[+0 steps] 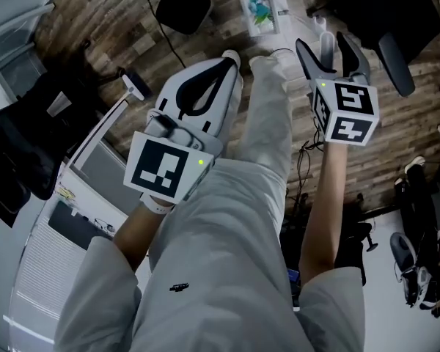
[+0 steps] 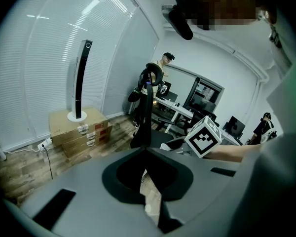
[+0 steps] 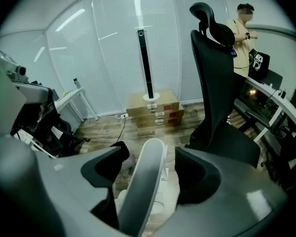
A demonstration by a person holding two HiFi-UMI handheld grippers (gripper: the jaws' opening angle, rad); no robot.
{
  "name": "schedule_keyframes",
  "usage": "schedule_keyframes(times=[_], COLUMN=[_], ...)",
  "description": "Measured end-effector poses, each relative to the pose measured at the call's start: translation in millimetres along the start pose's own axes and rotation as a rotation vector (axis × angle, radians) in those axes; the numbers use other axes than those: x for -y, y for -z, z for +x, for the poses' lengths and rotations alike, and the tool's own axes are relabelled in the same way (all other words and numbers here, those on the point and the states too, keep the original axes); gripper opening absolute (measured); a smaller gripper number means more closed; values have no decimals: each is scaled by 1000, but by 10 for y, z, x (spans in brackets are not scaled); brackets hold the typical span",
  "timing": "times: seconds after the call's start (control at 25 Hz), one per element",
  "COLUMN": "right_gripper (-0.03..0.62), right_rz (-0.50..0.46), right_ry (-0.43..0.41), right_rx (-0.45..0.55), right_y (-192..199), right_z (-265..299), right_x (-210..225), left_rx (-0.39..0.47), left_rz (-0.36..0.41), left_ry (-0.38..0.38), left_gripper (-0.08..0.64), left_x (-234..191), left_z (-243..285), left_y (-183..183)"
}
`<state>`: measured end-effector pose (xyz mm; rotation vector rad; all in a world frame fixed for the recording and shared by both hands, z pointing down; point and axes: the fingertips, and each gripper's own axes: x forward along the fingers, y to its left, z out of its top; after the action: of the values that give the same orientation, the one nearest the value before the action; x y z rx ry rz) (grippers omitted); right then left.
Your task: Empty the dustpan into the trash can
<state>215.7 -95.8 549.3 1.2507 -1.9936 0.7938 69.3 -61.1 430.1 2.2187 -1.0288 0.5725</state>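
**Left gripper (image 1: 227, 61) clenched on nothing, right gripper (image 1: 323, 50) parted round the dustpan handle (image 1: 327, 44)**

Head view: both grippers are held out over the person's pale trousers (image 1: 227, 255) above a wood floor (image 1: 132, 42). The left one's jaws are pressed together, with nothing held. The right one's dark jaws stand apart, and the pale handle rises between their tips. A dark rounded thing (image 1: 182, 7) lies on the floor ahead; whether it is the trash can cannot be told. A white item with blue-green print (image 1: 264, 12) lies beside it.

Left gripper view: the left gripper (image 2: 147, 154) has its jaw tips meeting, and only a thin slit lower down shows the floor. Beyond it to the right the other gripper's marker cube (image 2: 204, 136) is in sight. Stacked cardboard boxes (image 2: 81, 130) stand by the wall with a slim tower fan (image 2: 82, 78) on top, and a black office chair (image 2: 148, 107) stands in the middle distance.

Right gripper view: the right gripper (image 3: 150, 154) is released. The dustpan handle (image 3: 147, 181), grey-white with a rounded top, stands upright in the gap, with floor visible on either side of it, so neither pad presses it. The pan itself cannot be made out. Behind are the boxes (image 3: 154, 107), the fan (image 3: 144, 63), a black chair (image 3: 214, 83) and a person (image 3: 244, 31) standing at a desk.
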Motion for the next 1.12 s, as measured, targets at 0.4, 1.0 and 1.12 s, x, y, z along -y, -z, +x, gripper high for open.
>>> schedule_keyframes(times=[0.4, 1.0, 1.12], right_gripper=[179, 106, 106], right_rz=[175, 32, 19], right_ry=[4, 300, 292], right_rx=[-16, -36, -30], right_y=[-6, 198, 224], right_z=[115, -28, -71], right_x=[129, 338, 273], left_rx=[-24, -21, -10], left_rz=[-41, -54, -55], left_ry=[-8, -22, -27], left_gripper=[7, 6, 6], left_x=[-10, -87, -106], left_z=[56, -22, -73], left_y=[141, 175, 154])
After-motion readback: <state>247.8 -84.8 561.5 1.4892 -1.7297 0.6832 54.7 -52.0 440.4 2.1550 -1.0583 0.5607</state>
